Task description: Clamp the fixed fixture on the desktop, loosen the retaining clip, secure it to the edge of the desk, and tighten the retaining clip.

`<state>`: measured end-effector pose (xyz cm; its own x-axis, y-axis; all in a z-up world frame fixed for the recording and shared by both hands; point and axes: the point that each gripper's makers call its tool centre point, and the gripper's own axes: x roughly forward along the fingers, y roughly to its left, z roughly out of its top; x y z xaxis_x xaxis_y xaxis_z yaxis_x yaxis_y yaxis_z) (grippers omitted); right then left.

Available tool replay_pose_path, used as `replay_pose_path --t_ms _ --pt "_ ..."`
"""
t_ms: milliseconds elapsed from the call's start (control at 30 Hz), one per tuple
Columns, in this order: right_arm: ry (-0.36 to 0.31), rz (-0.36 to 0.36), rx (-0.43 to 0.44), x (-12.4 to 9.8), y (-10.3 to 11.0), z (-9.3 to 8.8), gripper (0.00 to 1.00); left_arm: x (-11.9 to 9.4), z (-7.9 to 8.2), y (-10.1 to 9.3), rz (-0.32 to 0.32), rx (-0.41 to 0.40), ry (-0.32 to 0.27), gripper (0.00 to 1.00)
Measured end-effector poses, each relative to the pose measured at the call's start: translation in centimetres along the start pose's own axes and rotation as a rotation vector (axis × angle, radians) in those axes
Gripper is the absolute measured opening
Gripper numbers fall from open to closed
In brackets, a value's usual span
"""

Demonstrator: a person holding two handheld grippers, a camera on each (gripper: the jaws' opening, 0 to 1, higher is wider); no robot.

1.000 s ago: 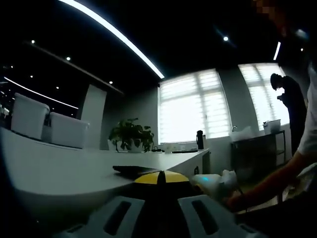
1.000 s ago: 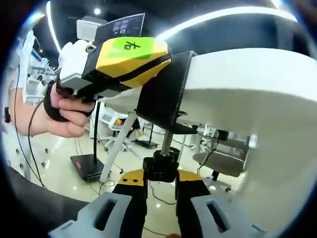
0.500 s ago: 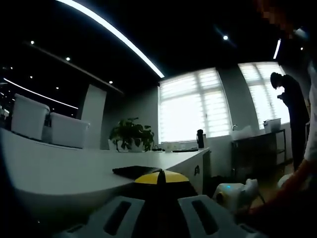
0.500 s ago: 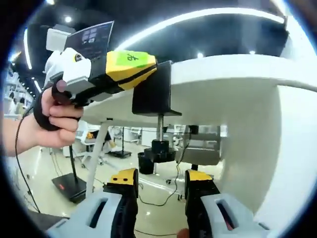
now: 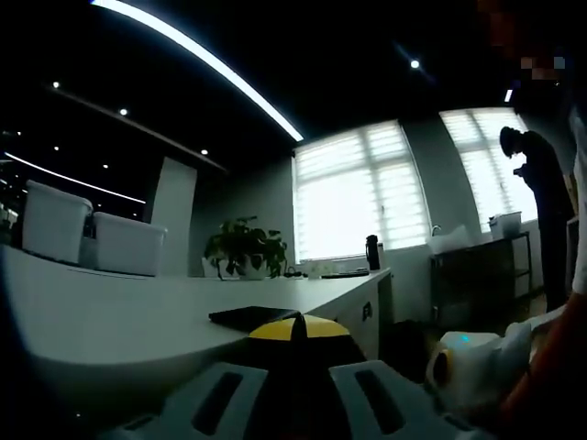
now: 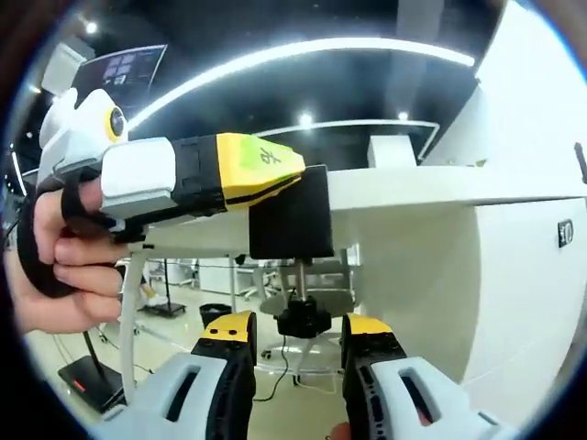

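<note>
Two tools show in the right gripper view: your left tool [image 6: 275,174], yellow-nosed, grips the black fixture [image 6: 292,213] against the white surface [image 6: 413,188] edge. The fixture's screw [image 6: 301,280] hangs straight down, long axis vertical, ending in a black knob [image 6: 303,321]. Your right tool [image 6: 298,335] stands with jaws spread apart, the knob between them, untouched.

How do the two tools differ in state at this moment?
The left tool is shut on the black fixture at the desk edge; the right tool is open, its jaws either side of the screw knob without gripping. Left reaches sideways, right from below. Both have yellow tips.
</note>
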<state>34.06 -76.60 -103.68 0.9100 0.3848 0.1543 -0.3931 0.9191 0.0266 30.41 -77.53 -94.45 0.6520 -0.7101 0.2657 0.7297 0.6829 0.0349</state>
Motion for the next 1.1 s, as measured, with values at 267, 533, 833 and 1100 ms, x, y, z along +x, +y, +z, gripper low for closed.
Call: replay_pose_path --t_ms 267,533,833,1100 --pt "0.013 -0.049 -0.006 1.1 -1.0 -0.4 0.24 0.1 0.0 0.1 -0.001 -0.001 0.0 0.02" --pt "-0.005 0.159 -0.095 1.5 -0.6 -0.3 0.24 0.1 0.0 0.2 -0.004 -0.004 0.0 0.02" --pt "0.024 0.567 -0.07 1.8 0.3 -0.6 0.24 0.2 0.0 0.2 -0.007 -0.009 -0.004 0.02" --pt "0.053 0.671 -0.097 2.0 0.7 -0.9 0.24 0.2 -0.1 0.2 -0.013 -0.018 -0.009 0.02"
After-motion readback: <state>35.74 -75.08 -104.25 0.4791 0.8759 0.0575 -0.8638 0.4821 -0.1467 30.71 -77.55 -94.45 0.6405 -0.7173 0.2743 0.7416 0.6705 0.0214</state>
